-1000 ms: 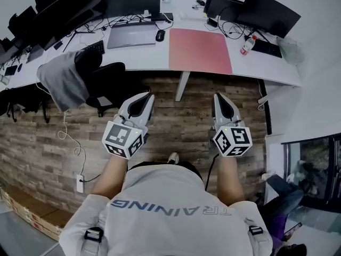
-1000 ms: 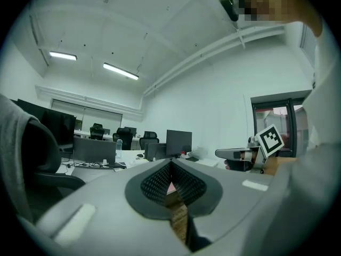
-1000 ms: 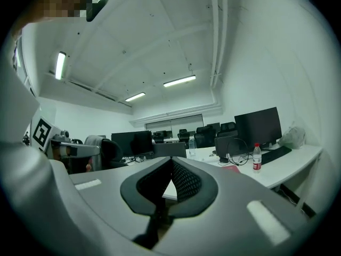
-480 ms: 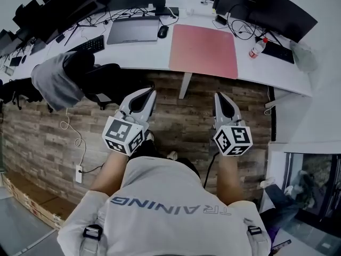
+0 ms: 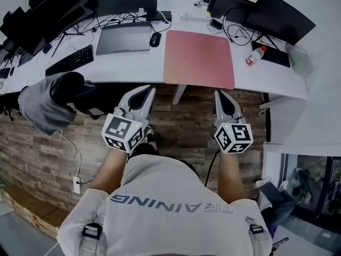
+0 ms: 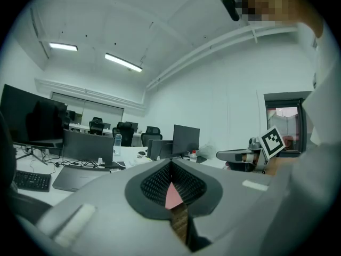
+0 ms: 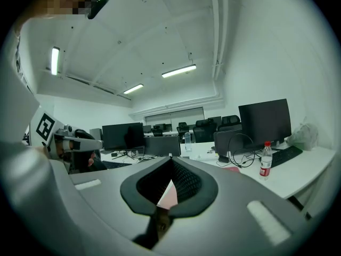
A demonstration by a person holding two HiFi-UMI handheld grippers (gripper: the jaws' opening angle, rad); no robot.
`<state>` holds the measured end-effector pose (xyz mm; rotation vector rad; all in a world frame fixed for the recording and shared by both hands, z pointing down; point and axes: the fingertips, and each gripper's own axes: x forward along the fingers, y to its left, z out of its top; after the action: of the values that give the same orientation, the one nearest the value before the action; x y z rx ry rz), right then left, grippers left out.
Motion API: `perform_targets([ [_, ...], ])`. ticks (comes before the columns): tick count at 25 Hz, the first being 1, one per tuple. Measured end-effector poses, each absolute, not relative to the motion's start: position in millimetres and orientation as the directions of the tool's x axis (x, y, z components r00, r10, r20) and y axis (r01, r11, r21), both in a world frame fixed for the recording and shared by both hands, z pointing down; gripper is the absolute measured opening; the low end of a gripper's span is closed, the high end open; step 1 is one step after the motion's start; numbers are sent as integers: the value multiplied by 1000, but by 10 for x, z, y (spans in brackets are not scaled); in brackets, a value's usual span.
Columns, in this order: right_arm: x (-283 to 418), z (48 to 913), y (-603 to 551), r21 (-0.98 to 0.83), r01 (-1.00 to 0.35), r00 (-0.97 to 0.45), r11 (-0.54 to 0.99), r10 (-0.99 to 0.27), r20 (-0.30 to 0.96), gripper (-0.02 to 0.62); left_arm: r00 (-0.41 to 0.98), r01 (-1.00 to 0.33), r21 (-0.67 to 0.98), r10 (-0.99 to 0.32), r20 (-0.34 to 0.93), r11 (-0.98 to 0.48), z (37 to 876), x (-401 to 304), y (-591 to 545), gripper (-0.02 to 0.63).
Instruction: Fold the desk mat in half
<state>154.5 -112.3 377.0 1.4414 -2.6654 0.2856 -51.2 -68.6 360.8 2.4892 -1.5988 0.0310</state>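
Observation:
The pink desk mat (image 5: pixel 198 57) lies flat and unfolded on the white desk (image 5: pixel 133 65), between a laptop and a water bottle. Both grippers hover over the wooden floor, short of the desk's front edge, pointing at the mat. My left gripper (image 5: pixel 145 90) has its jaws together with nothing in them, just before the mat's near left corner. My right gripper (image 5: pixel 218 94) is also shut and empty, below the mat's near right corner. A sliver of the mat (image 6: pixel 173 195) shows past the left gripper (image 6: pixel 170 161), and the mat (image 7: pixel 169 195) peeks past the right gripper (image 7: pixel 171 159).
Left of the mat lie a grey laptop (image 5: pixel 122 38), a mouse (image 5: pixel 155 39) and a keyboard (image 5: pixel 69 60). A water bottle (image 5: pixel 254 55) and dark monitors (image 5: pixel 277 15) stand to the right. An office chair with a grey jacket (image 5: pixel 45 103) stands at left. A desk leg (image 5: pixel 178 94) is below the mat.
The desk and mat have come nearer and lower in the head view as the person steps toward them. Both grippers keep their pose and stay shut.

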Motion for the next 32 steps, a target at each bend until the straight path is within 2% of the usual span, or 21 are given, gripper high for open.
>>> perform_targets([
  [10, 990, 3878, -2059, -111, -857, -514, 503, -820, 250, 15, 464, -881, 168, -877, 126, -442, 3712, -1029, -1758, 2],
  [17, 646, 4129, -2511, -134, -850, -525, 509, -795, 304, 15, 447, -889, 206, -875, 185, -410, 4054, -1396, -2184, 2],
  [23, 451, 4531, -2736, -189, -779, -620, 598, -691, 372, 15, 382, -917, 211, -894, 233, -337, 4213, -1429, -2278, 2],
  [28, 268, 4764, -2773, -116, -687, -681, 717, -580, 447, 17, 308, -940, 228, -916, 257, -253, 4276, -1371, -2225, 2],
  [30, 192, 4914, -2740, -104, -636, -701, 764, -517, 492, 66, 294, -945, 224, -916, 273, -237, 4312, -1322, -2204, 2],
  [32, 112, 5118, -2693, -106, -585, -712, 804, -446, 542, 88, 273, -951, 222, -919, 284, -214, 4346, -1303, -2203, 2],
])
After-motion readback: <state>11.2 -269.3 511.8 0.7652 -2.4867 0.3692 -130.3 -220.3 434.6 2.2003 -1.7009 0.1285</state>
